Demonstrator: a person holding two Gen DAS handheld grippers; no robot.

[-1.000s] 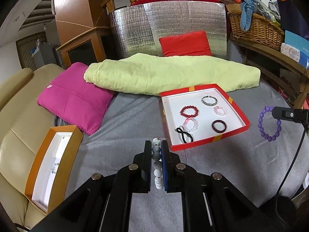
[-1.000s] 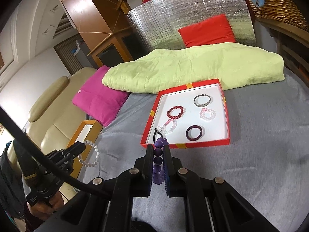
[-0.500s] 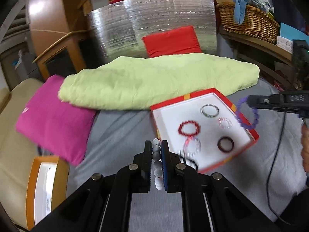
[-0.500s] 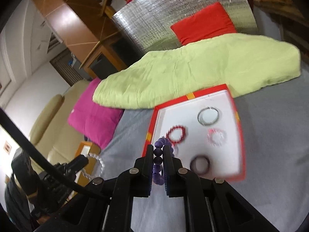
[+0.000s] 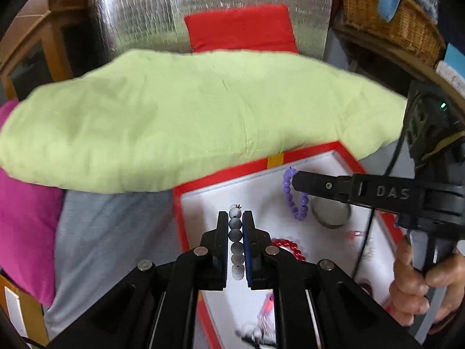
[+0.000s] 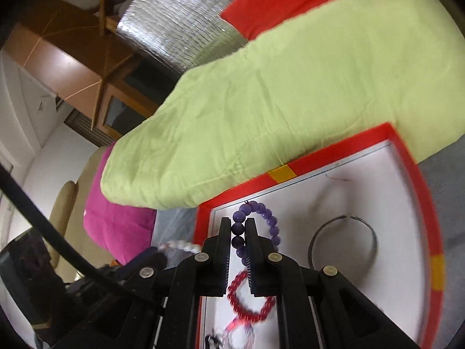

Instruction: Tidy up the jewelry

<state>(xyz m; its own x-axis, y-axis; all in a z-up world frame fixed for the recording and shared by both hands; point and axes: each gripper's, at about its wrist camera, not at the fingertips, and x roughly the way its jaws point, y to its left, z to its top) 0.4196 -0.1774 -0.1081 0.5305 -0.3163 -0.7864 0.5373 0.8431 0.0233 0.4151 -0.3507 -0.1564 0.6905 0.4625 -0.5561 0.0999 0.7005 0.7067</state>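
My left gripper [image 5: 235, 218] is shut on a white and grey bead bracelet [image 5: 236, 234], held over the near left part of the red tray [image 5: 261, 164] with its white floor. My right gripper [image 6: 238, 224] is shut on a purple bead bracelet [image 6: 263, 212] that hangs over the tray's [image 6: 319, 160] far left corner. In the left wrist view the right gripper [image 5: 293, 179] reaches in from the right with the purple bracelet [image 5: 293, 206] dangling. A silver bangle [image 6: 343, 241] and a red bead bracelet [image 6: 250, 305] lie in the tray.
A light green folded blanket [image 5: 189, 116] lies right behind the tray. A pink cushion [image 5: 26, 232] sits at the left, with an orange box [image 5: 17, 314] beyond it. A red cushion [image 5: 241, 29] leans on a silver foil board. A person's hand [image 5: 415, 285] holds the right gripper.
Both grippers have come forward and down from over the grey sheet to over the red tray, each still carrying its bracelet. The right gripper has rolled.
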